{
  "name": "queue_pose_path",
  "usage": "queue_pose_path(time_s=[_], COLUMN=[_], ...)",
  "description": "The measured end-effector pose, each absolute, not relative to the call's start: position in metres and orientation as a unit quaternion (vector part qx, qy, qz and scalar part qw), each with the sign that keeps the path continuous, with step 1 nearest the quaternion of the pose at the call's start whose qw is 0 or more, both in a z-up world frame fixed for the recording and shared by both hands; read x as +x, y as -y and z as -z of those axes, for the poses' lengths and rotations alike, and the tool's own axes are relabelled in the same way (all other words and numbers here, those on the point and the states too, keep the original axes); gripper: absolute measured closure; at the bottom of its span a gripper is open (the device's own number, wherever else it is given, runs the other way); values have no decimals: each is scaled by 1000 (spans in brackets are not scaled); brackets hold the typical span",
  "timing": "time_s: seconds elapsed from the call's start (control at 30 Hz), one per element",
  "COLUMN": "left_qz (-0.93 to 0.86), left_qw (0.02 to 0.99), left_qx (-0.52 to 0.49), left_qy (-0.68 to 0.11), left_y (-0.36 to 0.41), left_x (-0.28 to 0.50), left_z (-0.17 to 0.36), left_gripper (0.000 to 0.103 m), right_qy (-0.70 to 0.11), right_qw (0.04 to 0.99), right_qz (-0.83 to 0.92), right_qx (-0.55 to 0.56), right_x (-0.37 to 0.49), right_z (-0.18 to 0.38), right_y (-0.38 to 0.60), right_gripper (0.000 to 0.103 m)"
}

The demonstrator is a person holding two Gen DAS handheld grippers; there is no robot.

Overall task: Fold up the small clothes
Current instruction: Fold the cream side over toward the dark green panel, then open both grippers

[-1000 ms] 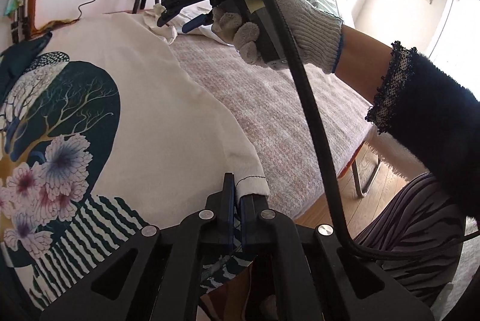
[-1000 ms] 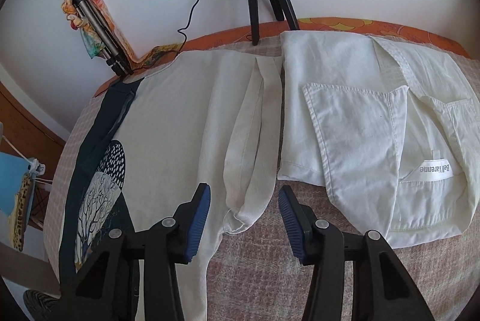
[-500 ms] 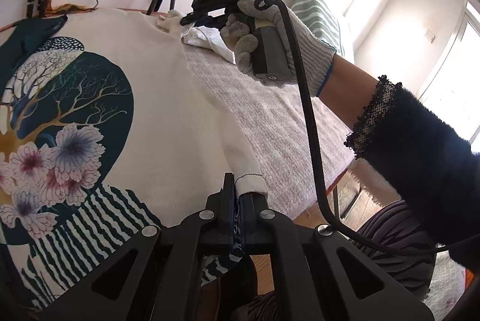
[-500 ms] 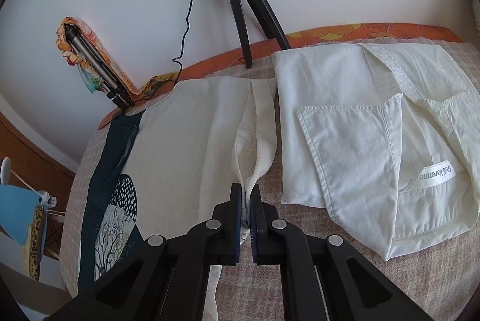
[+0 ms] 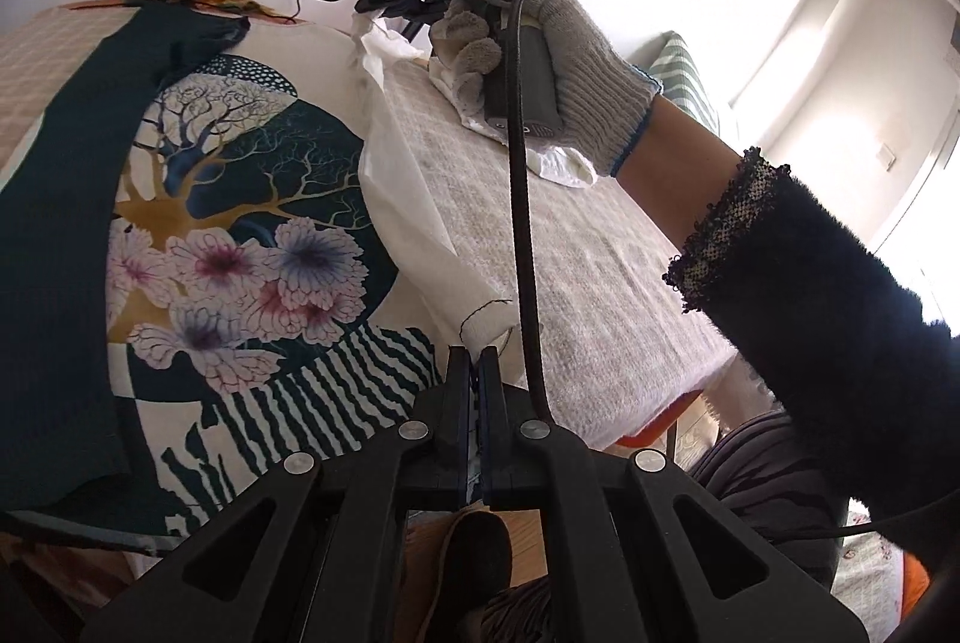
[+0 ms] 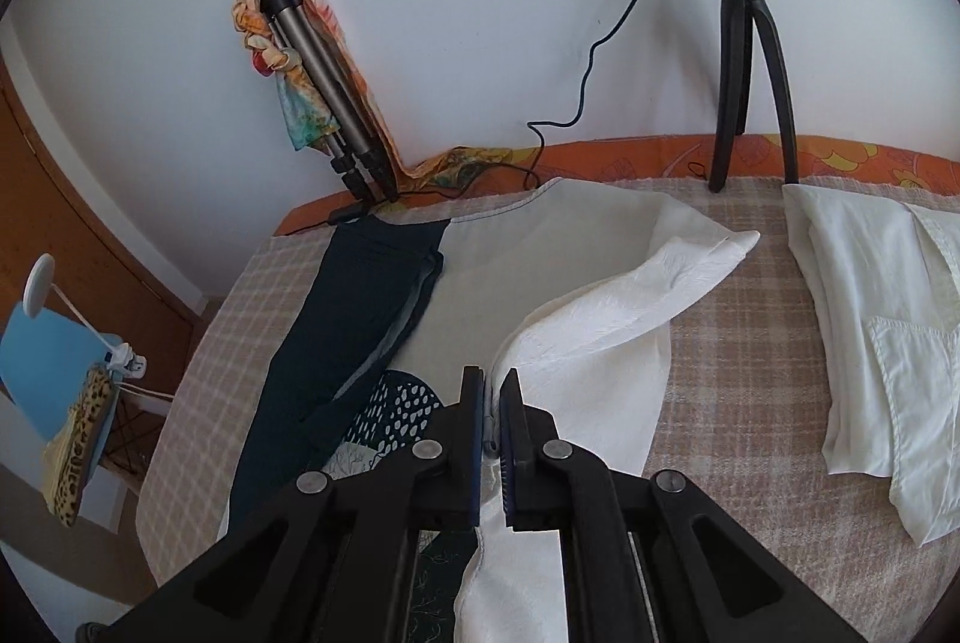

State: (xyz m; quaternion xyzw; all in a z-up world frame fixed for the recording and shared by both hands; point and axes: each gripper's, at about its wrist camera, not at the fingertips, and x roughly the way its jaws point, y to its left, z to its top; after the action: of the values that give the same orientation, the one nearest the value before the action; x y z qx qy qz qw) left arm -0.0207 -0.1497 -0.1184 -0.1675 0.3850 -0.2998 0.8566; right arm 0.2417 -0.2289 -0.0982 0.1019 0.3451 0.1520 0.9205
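A cream top with a tree-and-flower print (image 5: 240, 235) lies on the checked bedcover; its dark teal part (image 6: 336, 319) lies along the left. My left gripper (image 5: 475, 361) is shut on the top's hem corner (image 5: 489, 322) at the near edge. My right gripper (image 6: 493, 391) is shut on the top's right side (image 6: 606, 319) and holds it lifted and folded over toward the printed front. In the left wrist view the right gripper (image 5: 384, 2) sits high at the far end, held by a gloved hand (image 5: 564, 48).
A white shirt (image 6: 876, 319) lies on the right of the bedcover (image 6: 738, 361). A ring-light tripod (image 6: 750, 60) and a folded tripod (image 6: 324, 78) stand at the wall. The bed's right edge (image 5: 690, 373) drops to the floor.
My right gripper shut on the top's right side, then lifted it and carried it left over the top. My left gripper kept its hold on the hem and moved left too.
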Motion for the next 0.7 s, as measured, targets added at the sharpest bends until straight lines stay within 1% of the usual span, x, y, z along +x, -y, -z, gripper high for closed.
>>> queue_pose_path(time_s=[0.23, 0.37, 0.4, 0.43, 0.5, 0.6, 0.63, 0.7], left_qz=[267, 259, 256, 253, 260, 267, 265, 253], left_qw=[859, 863, 863, 861, 854, 845, 844, 846], left_qx=[-187, -189, -186, -185, -192, -200, -199, -189], left_qy=[-395, -390, -394, -400, -408, -419, -421, -429], left_y=[119, 121, 122, 123, 126, 128, 130, 134], left_x=[-27, -25, -24, -21, -14, -7, -6, -3], left_z=[129, 122, 121, 122, 126, 133, 134, 137], left_gripper=[102, 102, 99, 92, 86, 83, 79, 73], right_qy=[-369, -376, -377, -379, -381, -385, -385, -385], right_qw=[912, 911, 910, 910, 909, 907, 907, 907], right_qz=[-169, -169, -169, -168, -166, -167, -168, -167], right_qx=[53, 32, 30, 29, 30, 36, 38, 38], right_x=[256, 259, 260, 260, 261, 261, 261, 260], right_z=[117, 123, 125, 126, 128, 129, 128, 126], right_y=[168, 151, 150, 150, 152, 158, 161, 168], right_gripper=[101, 101, 101, 101, 101, 101, 101, 101])
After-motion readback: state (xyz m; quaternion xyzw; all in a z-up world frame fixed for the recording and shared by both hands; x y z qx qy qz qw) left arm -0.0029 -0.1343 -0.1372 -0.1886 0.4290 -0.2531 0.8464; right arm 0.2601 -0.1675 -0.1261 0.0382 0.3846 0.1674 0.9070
